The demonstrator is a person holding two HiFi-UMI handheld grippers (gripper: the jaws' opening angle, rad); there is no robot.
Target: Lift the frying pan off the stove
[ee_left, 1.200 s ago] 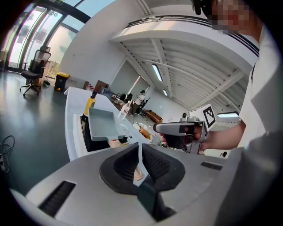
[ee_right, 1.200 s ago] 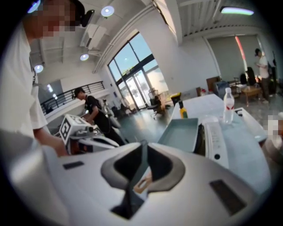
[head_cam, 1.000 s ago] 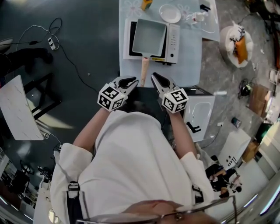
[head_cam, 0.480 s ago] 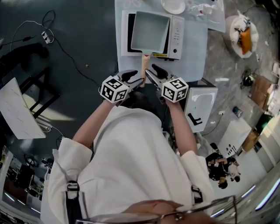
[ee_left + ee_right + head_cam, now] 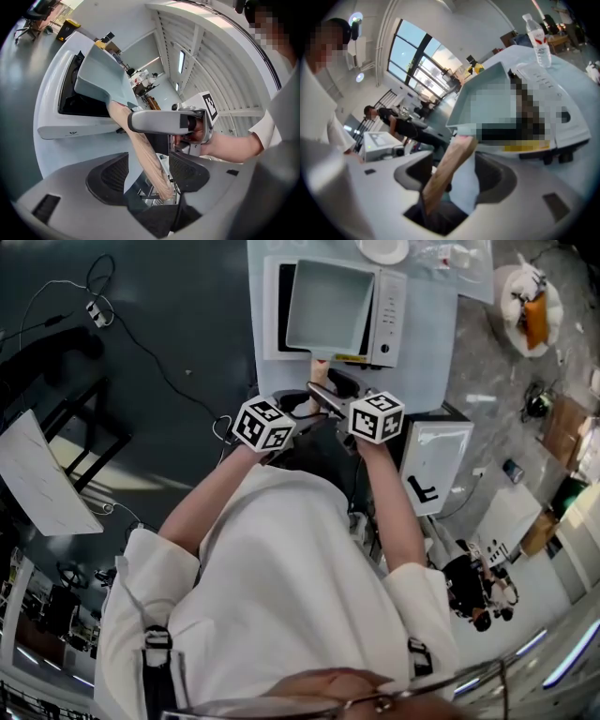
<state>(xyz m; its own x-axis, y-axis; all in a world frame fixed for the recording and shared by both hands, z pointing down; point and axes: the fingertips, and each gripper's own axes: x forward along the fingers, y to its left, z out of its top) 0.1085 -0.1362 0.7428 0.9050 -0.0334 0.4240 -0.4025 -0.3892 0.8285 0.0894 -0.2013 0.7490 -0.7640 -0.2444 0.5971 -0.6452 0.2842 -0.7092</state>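
Frying pan (image 5: 324,304) on stove (image 5: 390,306); stove's yellow label (image 5: 349,358) unreadable.

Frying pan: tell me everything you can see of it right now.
The frying pan is square, deep-walled and pale grey-green, apparently empty, with a light wooden handle. It sits level on the white stove, its handle sticking out past the stove toward the person. The handle lies between the left tongs and the right tongs. Both have just been opening and now stand wide, with their pads not pressing on it.
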